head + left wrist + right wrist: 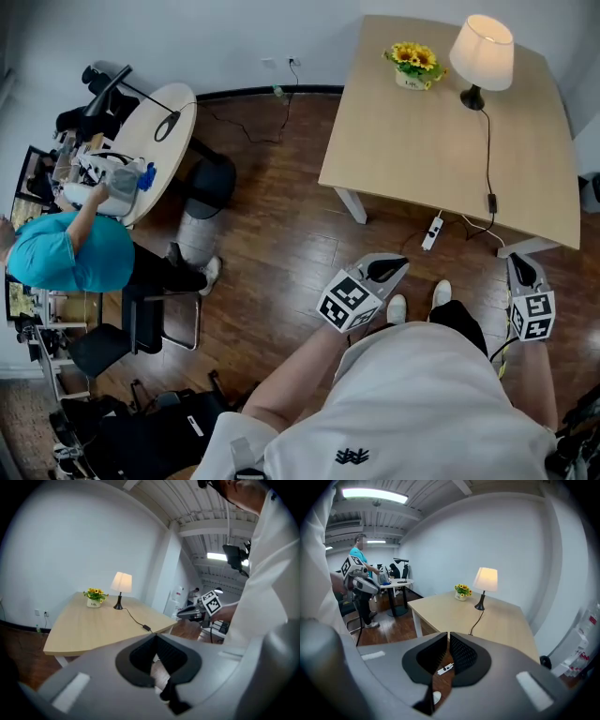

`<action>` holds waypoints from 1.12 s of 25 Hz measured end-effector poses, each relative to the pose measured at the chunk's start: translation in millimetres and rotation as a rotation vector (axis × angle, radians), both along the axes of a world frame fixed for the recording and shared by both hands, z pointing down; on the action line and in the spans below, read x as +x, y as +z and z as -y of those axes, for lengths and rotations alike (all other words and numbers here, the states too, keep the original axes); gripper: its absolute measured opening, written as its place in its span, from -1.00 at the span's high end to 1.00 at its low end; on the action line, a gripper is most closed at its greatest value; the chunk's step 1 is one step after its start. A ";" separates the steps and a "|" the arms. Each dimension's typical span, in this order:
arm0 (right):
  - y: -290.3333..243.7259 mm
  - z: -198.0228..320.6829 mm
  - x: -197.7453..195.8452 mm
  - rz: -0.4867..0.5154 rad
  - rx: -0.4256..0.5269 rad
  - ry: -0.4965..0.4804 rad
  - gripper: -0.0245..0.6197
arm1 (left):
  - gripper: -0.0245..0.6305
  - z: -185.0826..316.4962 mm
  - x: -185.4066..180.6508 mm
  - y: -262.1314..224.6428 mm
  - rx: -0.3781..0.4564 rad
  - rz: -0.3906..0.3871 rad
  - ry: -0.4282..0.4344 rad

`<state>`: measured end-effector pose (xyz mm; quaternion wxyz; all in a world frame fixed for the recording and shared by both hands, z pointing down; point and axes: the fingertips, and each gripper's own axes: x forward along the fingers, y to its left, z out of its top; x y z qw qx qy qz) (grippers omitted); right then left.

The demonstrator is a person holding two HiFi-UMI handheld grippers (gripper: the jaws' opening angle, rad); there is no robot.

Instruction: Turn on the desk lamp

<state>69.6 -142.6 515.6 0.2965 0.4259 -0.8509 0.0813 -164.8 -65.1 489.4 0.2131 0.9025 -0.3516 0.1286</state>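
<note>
The desk lamp (481,56) has a cream shade and a black foot, and stands at the far corner of the light wooden table (412,159). Its black cord runs toward me to an inline switch (491,202) near the table's front edge. The shade looks bright in the left gripper view (121,581) and the right gripper view (485,579). My left gripper (401,263) hovers over the floor short of the table, jaws shut and empty (156,636). My right gripper (518,260) hangs by the table's front right corner, also shut on nothing (447,633).
A pot of yellow flowers (415,64) stands left of the lamp. A white power strip (432,232) lies on the wooden floor under the table's front edge. At the left, a person in a teal shirt (70,253) sits at a round white table (159,141) with black chairs.
</note>
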 end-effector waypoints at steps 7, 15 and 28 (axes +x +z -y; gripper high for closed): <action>-8.7 -36.7 26.2 0.025 0.020 0.012 0.90 | 0.88 -18.3 24.8 -9.8 0.022 0.008 0.023; -23.6 -77.0 58.7 0.064 0.043 -0.013 0.90 | 0.88 -55.9 58.4 -21.8 0.038 0.027 -0.010; -26.1 -190.9 120.9 0.182 0.030 -0.094 0.83 | 0.88 -174.7 117.1 -11.8 0.012 0.070 -0.130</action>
